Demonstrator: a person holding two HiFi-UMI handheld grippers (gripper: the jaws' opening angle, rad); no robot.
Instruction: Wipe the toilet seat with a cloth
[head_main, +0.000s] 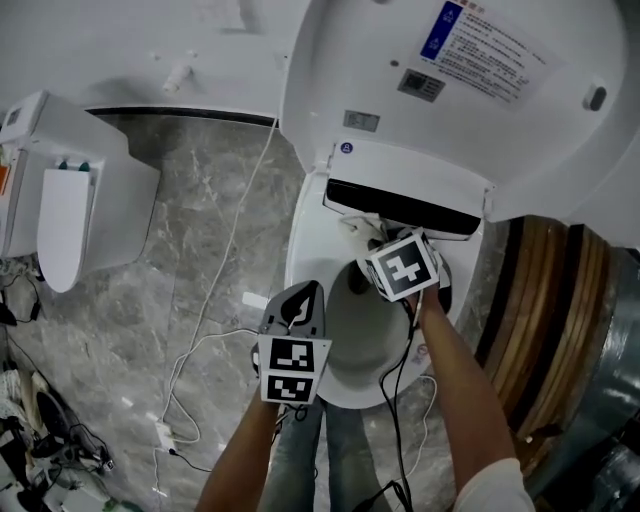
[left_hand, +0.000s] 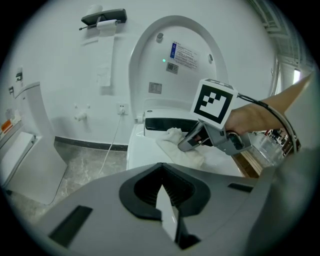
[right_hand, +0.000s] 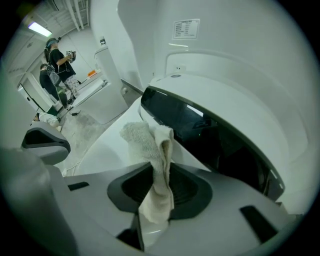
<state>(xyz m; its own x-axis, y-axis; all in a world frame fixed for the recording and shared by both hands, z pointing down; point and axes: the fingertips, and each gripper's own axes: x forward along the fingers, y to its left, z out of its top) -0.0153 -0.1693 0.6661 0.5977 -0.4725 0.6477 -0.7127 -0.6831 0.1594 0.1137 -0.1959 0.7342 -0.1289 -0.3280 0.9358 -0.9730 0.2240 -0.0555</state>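
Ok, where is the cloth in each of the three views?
Head view: centre, the cloth shows just below the black panel.
Left gripper view: centre, the cloth lies on the toilet seat under the right gripper.
Right gripper view: centre, the cloth is pinched between the jaws.
Shared landmark: the black panel, right behind the cloth in all three.

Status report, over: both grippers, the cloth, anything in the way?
Right gripper shut on cloth, cloth at toilet seat rear. Left gripper shut, empty, near seat front. Lid raised, nothing blocking.
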